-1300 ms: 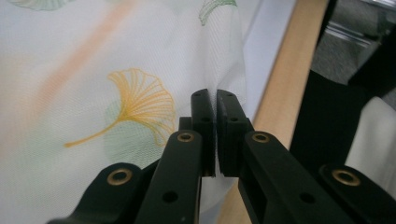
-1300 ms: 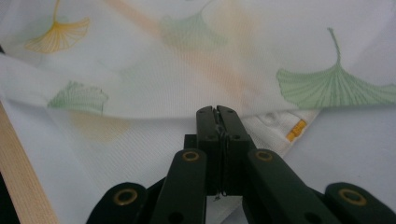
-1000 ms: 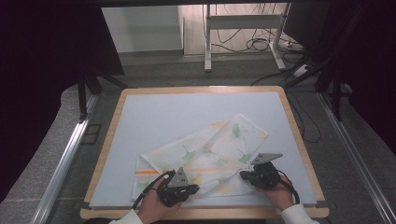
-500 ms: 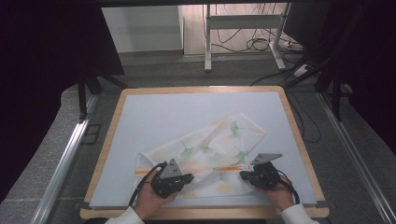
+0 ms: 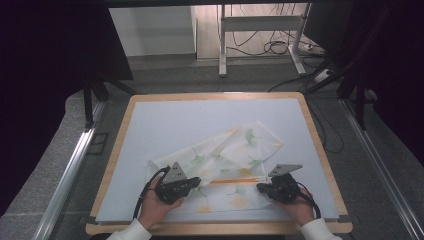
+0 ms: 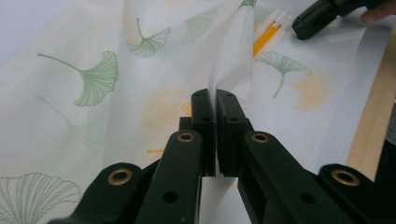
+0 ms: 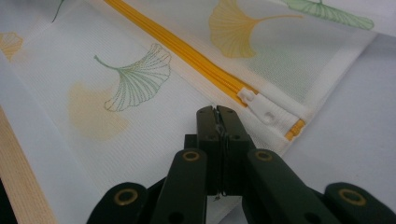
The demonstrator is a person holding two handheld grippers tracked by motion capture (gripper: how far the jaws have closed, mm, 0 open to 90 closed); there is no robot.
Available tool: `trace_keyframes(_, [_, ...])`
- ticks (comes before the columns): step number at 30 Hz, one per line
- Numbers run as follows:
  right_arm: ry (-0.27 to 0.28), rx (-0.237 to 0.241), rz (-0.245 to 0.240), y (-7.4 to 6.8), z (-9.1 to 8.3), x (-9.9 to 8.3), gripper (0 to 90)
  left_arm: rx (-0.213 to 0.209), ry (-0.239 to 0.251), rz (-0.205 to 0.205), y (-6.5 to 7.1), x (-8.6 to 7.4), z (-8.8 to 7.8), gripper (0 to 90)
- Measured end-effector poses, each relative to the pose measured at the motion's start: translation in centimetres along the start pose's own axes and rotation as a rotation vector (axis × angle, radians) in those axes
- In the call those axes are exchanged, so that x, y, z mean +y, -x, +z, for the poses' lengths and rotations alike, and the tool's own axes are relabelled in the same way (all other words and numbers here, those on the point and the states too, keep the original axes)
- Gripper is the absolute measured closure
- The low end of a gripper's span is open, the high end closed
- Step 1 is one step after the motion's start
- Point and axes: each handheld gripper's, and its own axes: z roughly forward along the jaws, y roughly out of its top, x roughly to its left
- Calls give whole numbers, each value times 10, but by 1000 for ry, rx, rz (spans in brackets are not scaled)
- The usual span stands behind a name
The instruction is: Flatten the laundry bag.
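Currently the mesh bag (image 5: pixel 220 170), white with green and yellow ginkgo-leaf print, lies flat on the pale blue mat (image 5: pixel 200 120) inside the wooden-edged table top (image 5: pixel 115 165), toward the edge nearest the person. All positions below refer to the orange zipper (image 5: pixel 232 181) that runs across the bag's near part.

Left gripper (image 6: pixel 215 109): jaws pressed together on a raised fold of the bag's mesh, which stands up from between the pads. In the high view this gripper (image 5: pixel 186 184) sits at the zipper's left end, held in the left hand (image 5: pixel 155 207).

Right gripper (image 7: pixel 217 116): jaws closed against each other, with a thin edge of fabric apparently pinched between them. The tips sit just beside the white zipper pull (image 7: pixel 259 106), at the zipper's right end. In the high view this gripper (image 5: pixel 262 187) rests at that end, held in the right hand (image 5: pixel 297 205).
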Motion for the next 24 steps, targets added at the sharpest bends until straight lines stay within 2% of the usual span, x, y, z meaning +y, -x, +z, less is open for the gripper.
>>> trace_keyframes(5, [-1, 2, 1, 0, 0, 0, 881, 17, 17, -20, -9, 0, -4, 880])
trace_keyframes(13, [0, 4, 2, 0, 0, 0, 881, 25, 22, -29, -15, 2, -4, 879])
trace_keyframes(18, [1, 8, 5, 1, 0, 0, 881, 19, 37, -68, -23, 4, -2, 879])
trace_keyframes(24, [1, 11, 4, 2, 0, 0, 881, 38, 48, -99, -36, 7, 2, 879])
